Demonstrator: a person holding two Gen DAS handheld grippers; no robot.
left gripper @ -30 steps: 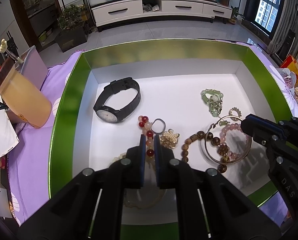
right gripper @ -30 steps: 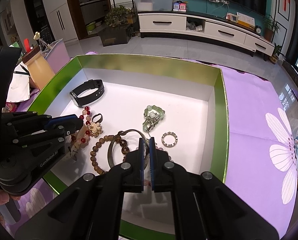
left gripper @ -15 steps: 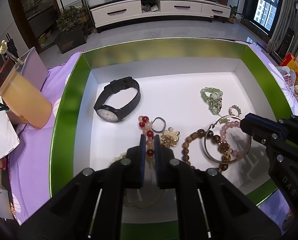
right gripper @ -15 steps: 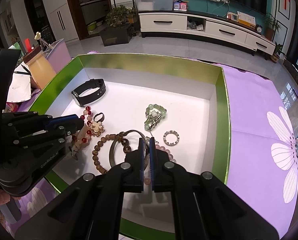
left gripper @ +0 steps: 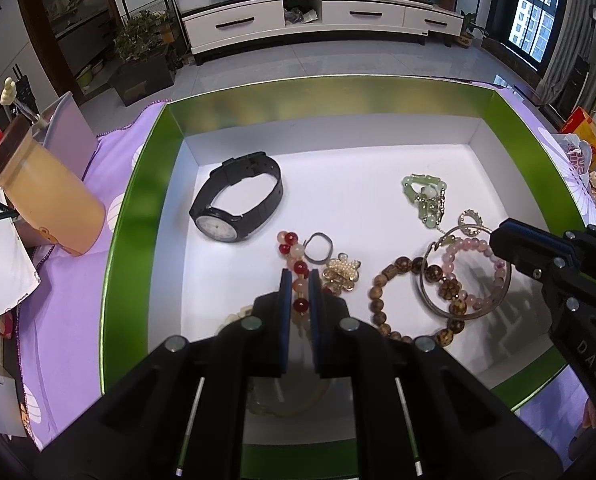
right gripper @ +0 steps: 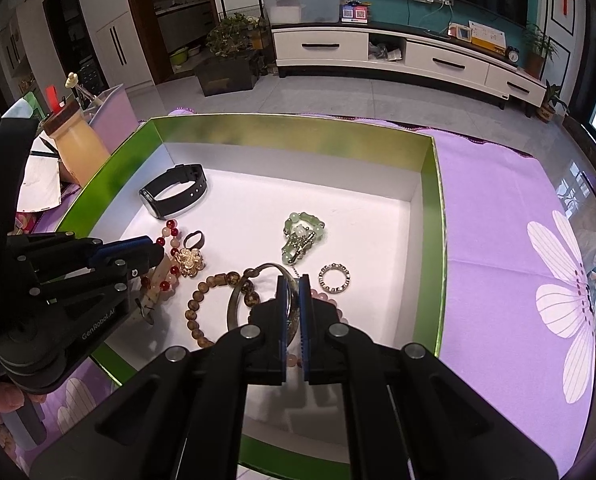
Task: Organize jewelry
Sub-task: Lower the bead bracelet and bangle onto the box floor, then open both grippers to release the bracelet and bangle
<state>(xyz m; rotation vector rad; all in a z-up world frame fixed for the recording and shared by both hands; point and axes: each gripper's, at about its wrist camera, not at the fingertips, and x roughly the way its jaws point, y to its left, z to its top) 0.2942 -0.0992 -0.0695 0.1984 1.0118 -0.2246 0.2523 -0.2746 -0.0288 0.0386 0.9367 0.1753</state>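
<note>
Jewelry lies loose in a green-walled box [left gripper: 146, 200] with a white floor, set on a worktop under a purple floral cloth [right gripper: 518, 208]. Left tongs [left gripper: 299, 280] are closed on the red-and-pale bead bracelet [left gripper: 292, 242]. Right tongs [right gripper: 294, 286] are closed on the rim of the metal bangle [right gripper: 238, 292], which overlaps a brown bead bracelet [right gripper: 196, 308] and a pink bead bracelet [left gripper: 470, 246]. Well apart lies a black wristwatch [left gripper: 238, 204]; a green bead piece [right gripper: 303, 232] and a small beaded ring [right gripper: 335, 278] sit near the right tongs.
</note>
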